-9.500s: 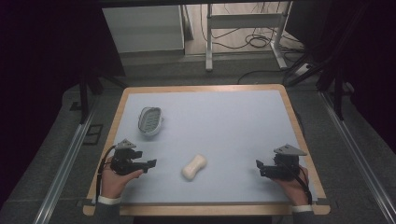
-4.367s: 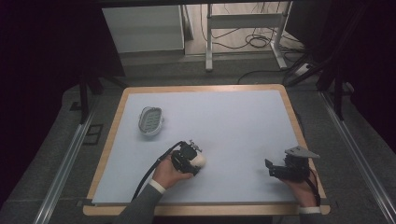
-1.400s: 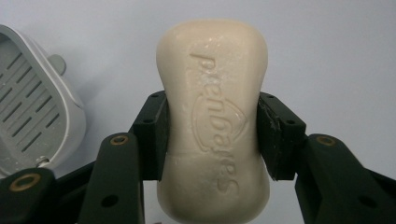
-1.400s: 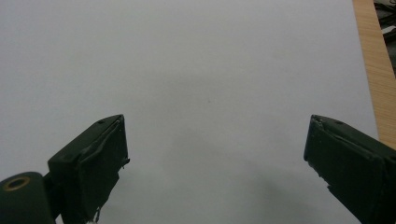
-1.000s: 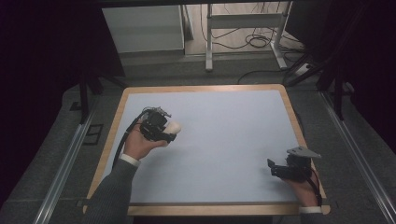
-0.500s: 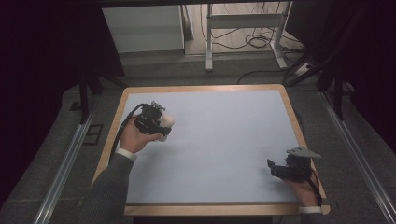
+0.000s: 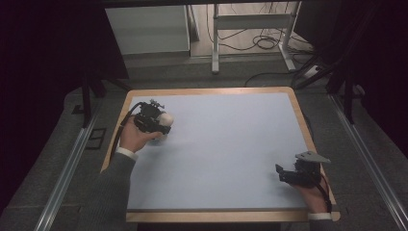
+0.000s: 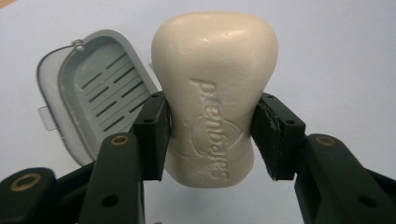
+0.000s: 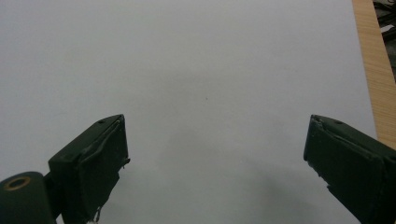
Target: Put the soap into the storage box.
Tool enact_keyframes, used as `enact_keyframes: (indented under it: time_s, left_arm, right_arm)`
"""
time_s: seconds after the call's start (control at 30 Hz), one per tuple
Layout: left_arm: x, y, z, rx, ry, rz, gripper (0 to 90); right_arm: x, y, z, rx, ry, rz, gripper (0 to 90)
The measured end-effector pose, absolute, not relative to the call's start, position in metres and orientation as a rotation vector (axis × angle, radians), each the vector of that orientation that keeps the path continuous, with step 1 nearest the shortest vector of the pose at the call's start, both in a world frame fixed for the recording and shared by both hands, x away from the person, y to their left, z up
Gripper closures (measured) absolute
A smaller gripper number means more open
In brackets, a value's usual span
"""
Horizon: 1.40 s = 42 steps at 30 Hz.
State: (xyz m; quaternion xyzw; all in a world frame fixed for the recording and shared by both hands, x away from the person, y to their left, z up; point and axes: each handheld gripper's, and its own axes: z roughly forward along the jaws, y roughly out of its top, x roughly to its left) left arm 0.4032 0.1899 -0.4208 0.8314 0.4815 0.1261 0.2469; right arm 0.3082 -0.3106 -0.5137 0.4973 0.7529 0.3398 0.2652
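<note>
A grey soap dish lies open on the table, just behind the soap. The left gripper has its fingers clamped on the soap's waist. The right gripper rests far off, fingers wide apart around nothing.

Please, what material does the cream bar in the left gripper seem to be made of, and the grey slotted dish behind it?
The cream waisted bar looks like solid soap: matte, faintly waxy, with a brand name pressed into its face. The grey oval slotted dish looks like moulded plastic: smooth, uniform grey, with a thin rim and cleanly cut drain slots; I cannot be certain.

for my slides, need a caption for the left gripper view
Left gripper clamps a cream soap bar above an open grey soap dish.
</note>
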Motion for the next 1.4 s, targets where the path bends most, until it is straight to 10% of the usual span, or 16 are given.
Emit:
enact_keyframes:
  time_s: [1.23, 1.4]
  left_arm:
    - [0.459, 0.206, -0.467, 2.271, 1.566, 0.377, 49.5]
    - [0.457, 0.205, -0.466, 2.234, 1.562, 0.380, 39.2]
  right_arm:
    - [0.309, -0.313, -0.516, 1.351, 2.034, 0.910, 6.1]
    - [0.309, -0.314, -0.516, 1.349, 2.034, 0.907, 6.0]
